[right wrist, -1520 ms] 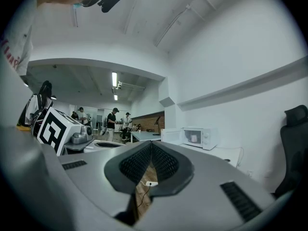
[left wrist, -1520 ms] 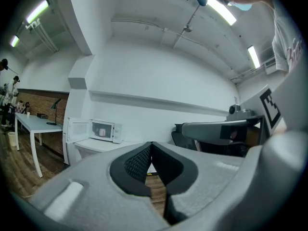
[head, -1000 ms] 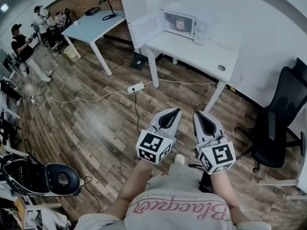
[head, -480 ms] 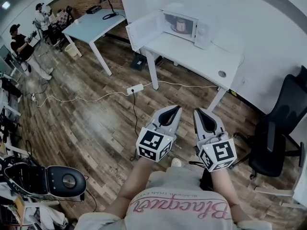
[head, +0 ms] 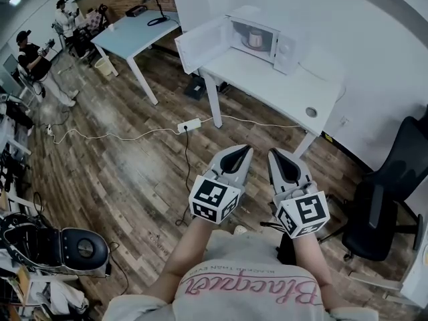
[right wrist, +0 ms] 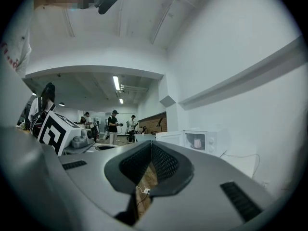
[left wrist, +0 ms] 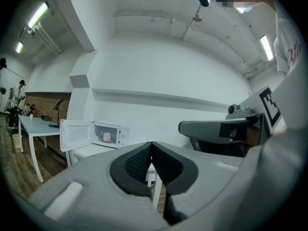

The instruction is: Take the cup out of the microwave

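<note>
Across the floor (head: 134, 172), nearing the open microwave (head: 285, 45) and cup (head: 255, 40).
Carrying left gripper (head: 236, 152) and right gripper (head: 277, 154) closed, empty.

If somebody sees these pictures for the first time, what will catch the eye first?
First come the left hand-held gripper and the right hand-held gripper, side by side low in the head view above the wooden floor, both shut and empty. Next is the white microwave on the white table at the top, its door swung open to the left and a pink cup inside.
</note>
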Demonstrator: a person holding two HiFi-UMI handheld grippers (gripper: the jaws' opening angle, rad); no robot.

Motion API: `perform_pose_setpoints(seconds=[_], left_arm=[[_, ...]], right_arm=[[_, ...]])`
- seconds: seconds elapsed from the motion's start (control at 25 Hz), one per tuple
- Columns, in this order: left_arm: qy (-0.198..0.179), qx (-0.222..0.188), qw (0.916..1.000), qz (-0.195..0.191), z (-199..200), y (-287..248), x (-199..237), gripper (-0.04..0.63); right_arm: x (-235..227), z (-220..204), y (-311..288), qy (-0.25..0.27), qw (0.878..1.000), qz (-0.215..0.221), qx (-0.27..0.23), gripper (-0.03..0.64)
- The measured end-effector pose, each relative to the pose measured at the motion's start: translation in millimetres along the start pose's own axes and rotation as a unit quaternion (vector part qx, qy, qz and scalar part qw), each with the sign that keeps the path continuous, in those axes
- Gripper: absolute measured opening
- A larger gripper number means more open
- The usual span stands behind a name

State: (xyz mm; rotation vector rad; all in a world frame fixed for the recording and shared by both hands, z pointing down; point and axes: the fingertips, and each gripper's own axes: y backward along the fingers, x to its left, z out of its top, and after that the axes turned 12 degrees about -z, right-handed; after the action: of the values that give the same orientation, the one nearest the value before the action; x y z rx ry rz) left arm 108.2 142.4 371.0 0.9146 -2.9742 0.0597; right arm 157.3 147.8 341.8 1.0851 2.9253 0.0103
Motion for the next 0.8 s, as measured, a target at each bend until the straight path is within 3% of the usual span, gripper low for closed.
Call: perform_pose_setpoints(seconds=[0.8], left_arm=[[-0.002,0.009,0.9999,0.012,-8,-21,34,0.005]], right_arm=[[-15,-16,-40,-0.002,1.000,0.002,0.022,0.012]])
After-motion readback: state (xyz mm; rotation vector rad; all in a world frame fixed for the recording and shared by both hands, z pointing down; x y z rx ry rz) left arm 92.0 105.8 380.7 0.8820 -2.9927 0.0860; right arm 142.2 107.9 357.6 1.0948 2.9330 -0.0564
